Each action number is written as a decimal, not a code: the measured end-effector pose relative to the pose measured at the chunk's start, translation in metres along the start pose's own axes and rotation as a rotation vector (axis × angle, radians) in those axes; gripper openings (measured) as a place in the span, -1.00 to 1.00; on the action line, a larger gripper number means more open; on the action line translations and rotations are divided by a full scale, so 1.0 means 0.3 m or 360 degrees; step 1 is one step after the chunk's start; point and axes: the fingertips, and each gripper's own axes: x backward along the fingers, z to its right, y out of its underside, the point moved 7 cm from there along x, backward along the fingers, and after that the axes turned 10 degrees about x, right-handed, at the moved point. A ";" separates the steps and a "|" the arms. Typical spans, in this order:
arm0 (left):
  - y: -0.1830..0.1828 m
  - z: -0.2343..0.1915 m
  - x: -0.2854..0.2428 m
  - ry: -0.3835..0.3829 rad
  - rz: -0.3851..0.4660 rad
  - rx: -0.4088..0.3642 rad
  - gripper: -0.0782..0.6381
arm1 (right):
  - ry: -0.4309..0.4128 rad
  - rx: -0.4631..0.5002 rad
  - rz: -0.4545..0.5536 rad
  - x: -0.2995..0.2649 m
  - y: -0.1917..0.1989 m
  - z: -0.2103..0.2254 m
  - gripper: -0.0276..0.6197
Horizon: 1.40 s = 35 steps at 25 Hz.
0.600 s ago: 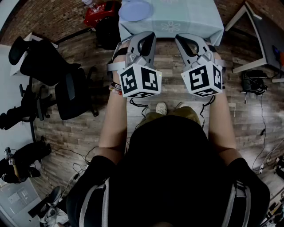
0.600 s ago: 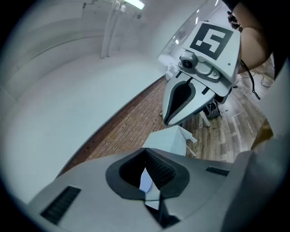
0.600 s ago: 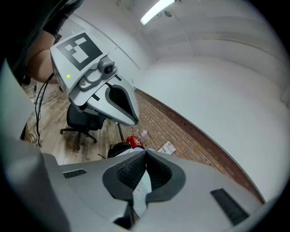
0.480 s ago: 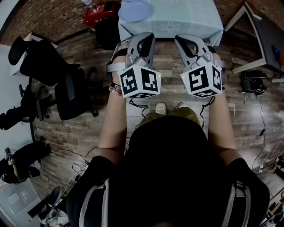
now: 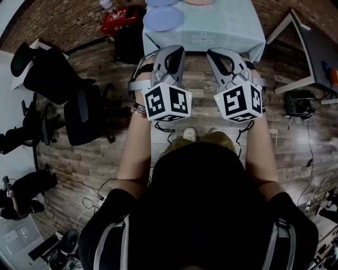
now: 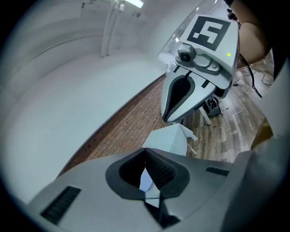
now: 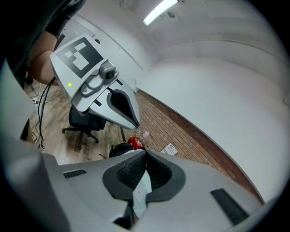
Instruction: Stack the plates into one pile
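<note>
Head view: looks down on left tongs (image 5: 177,50) and right tongs (image 5: 213,52), held side by side over the wooden floor (image 5: 200,79), short of the desk (image 5: 227,29) at 12 o'clock. Finds a blue plate (image 5: 162,18) on the desk's near left corner, at 12 o'clock from the left tongs and well apart from them. Catches a second blue plate (image 5: 161,2) and a pink plate (image 5: 199,1) farther back, both cut off by the top edge.

Left gripper view: shows tongs clenched tip to tip, grasping nothing, with the desk beyond at 12 o'clock.

Right gripper view: shows pads likewise pressed together and empty, with a red bag (image 7: 136,142) on the floor just past the tips.
</note>
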 end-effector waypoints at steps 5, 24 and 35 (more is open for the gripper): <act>0.011 -0.017 0.000 -0.0007 0.0004 0.0005 -0.72 | 0.0000 -0.0089 0.0023 -0.012 -0.006 0.012 -0.81; 0.025 -0.051 -0.029 0.0018 0.0020 0.0003 -0.72 | 0.0025 -0.0182 0.0063 -0.060 0.004 0.028 -0.81; 0.027 -0.138 -0.246 -0.0008 0.0010 0.0012 -0.72 | 0.0009 -0.0161 0.0114 -0.235 0.099 0.159 -0.81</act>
